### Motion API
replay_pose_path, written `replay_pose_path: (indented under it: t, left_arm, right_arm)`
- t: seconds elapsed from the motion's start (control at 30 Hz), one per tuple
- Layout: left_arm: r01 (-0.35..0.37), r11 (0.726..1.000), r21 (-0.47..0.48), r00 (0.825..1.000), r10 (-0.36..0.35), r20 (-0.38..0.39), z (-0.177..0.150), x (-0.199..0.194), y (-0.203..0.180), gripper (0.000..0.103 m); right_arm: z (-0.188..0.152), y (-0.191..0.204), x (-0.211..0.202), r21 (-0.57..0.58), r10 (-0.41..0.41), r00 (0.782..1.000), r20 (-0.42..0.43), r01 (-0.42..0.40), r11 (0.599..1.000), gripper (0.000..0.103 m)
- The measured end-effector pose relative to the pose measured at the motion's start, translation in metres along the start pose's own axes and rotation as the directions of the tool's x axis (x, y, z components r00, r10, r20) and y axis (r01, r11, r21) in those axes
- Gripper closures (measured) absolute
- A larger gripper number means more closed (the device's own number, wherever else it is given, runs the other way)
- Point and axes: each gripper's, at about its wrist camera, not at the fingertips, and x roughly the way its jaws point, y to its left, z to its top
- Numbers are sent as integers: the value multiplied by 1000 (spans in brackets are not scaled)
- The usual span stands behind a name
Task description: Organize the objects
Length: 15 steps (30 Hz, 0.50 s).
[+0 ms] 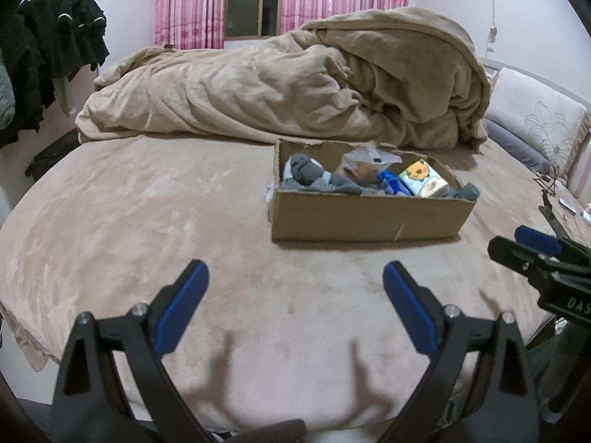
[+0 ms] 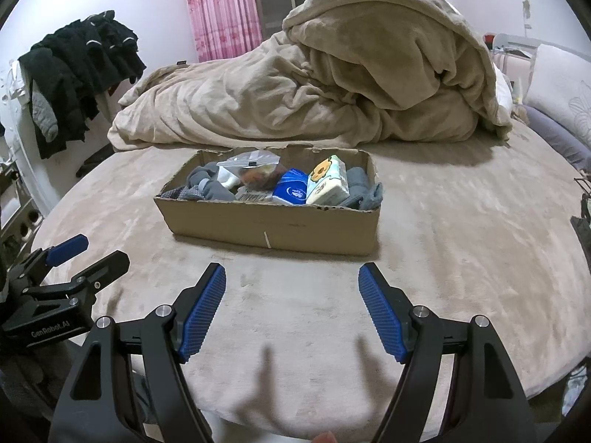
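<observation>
Cardboard box [image 2: 273,227] on beige bed [image 2: 443,240], probably socks inside; both grippers' fingers [image 2: 203,310] apart.

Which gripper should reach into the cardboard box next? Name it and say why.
Right, probably. The cardboard box sits nearly straight ahead of the open right gripper; from the open left gripper it lies off to the right.
</observation>
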Motion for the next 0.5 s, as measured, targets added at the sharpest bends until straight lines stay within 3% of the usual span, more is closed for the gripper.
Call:
replay_pose_path:
  t: [0.5]
  left_arm:
    - [7, 1000, 13, 1000, -7, 3, 2, 2, -2, 7]
  right_arm:
    - [1, -1, 2, -1, -2, 1000, -1, 2, 1000, 26]
